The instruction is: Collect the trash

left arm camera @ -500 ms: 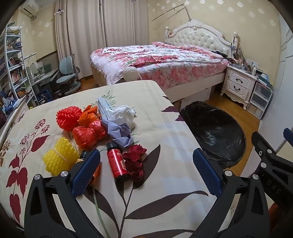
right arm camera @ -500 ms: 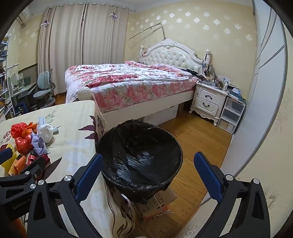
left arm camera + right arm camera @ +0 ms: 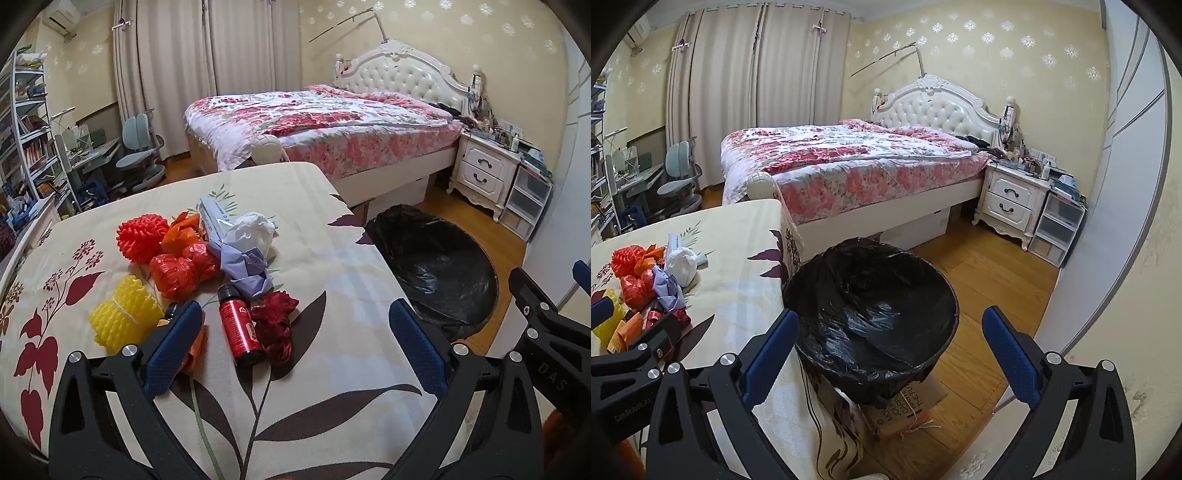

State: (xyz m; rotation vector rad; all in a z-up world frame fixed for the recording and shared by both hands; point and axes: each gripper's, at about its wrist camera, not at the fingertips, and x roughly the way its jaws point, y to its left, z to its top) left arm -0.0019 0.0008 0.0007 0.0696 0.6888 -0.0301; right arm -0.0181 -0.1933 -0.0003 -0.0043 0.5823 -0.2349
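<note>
A heap of trash lies on the table: a red bottle, a dark red ribbon, yellow foam net, red foam net, orange-red crumpled bags, lilac paper, a white wad and a white box. My left gripper is open and empty, just in front of the bottle and ribbon. My right gripper is open and empty over the black-lined trash bin, which stands right of the table. The heap also shows in the right wrist view.
A bed stands behind the table. A white nightstand and plastic drawers are at the far right. A desk with chairs and shelves are at the left. A cardboard box lies under the bin.
Both views have shifted only slightly. The left gripper stays open near the bottle and the right gripper stays open over the bin.
</note>
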